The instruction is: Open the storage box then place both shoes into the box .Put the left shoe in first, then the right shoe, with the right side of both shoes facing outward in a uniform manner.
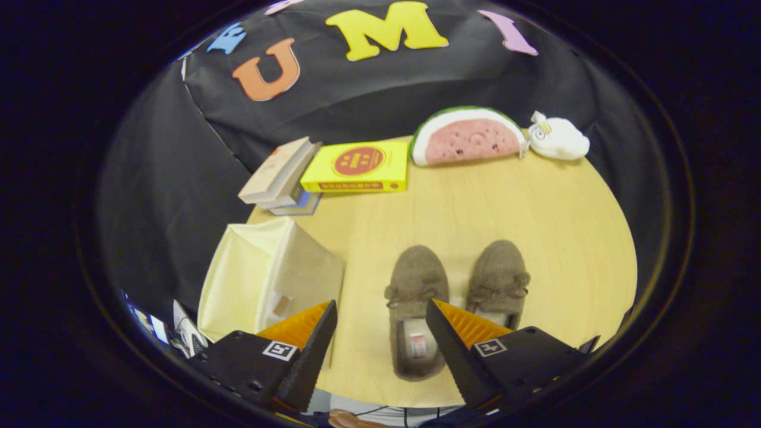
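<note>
- The storage box [270, 279] is a pale cloth box. It sits at the left edge of the counter [535, 238], just ahead of the gripper's left finger.
- I cannot tell if the box is open or shut from here. I think opening it comes first.
- To do it well, I would go to the box before the shoes, find its flap or lid, and lift it slowly so the soft box does not tip or slide off the edge.
- The left shoe [416, 309] and the right shoe [498, 282] are brown and fuzzy. They sit side by side near the front edge of the counter, toes pointing to the back.
- The gripper [380, 333] is wide open and holds nothing. The left shoe lies between its fingers, but they do not touch it.
- At the back edge are some books [285, 175], a yellow box [357, 167], a watermelon toy [467, 137] and a white toy [557, 138]. They are well apart from the shoes.
</note>
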The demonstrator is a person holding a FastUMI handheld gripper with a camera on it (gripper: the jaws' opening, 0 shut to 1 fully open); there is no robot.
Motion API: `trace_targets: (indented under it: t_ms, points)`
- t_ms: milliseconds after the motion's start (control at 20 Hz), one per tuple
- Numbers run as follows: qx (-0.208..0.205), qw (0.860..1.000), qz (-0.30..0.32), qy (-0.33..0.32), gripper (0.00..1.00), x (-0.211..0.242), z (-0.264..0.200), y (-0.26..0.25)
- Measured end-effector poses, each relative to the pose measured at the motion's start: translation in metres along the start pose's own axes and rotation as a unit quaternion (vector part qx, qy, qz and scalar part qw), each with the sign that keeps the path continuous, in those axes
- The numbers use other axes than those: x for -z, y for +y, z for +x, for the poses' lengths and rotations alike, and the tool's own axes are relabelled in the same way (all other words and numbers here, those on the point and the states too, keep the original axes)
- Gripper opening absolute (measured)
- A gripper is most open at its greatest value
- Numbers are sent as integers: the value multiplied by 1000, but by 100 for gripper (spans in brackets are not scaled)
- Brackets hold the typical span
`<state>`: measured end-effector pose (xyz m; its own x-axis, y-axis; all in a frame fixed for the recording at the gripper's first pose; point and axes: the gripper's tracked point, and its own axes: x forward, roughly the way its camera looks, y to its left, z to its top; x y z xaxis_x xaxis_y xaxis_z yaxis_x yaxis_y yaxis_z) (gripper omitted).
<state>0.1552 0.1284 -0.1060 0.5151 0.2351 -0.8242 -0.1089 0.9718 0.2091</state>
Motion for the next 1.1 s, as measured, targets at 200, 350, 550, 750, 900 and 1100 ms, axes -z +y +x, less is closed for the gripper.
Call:
trace_targets:
  t_ms: [200, 350, 550, 750, 900, 1100]
  points:
    - [45, 997, -35, 50, 78, 24, 26, -35]
    - [72, 993, -42, 85, 63, 39, 37, -53]
    - [83, 990, -45, 109, 53, 45, 56, -60]
    - [107, 983, -56, 139, 30, 52, 68, -68]
    - [94, 983, -40, 152, 9, 52, 77, -69]
    - [88, 985, -19, 145, 0, 52, 69, -66]
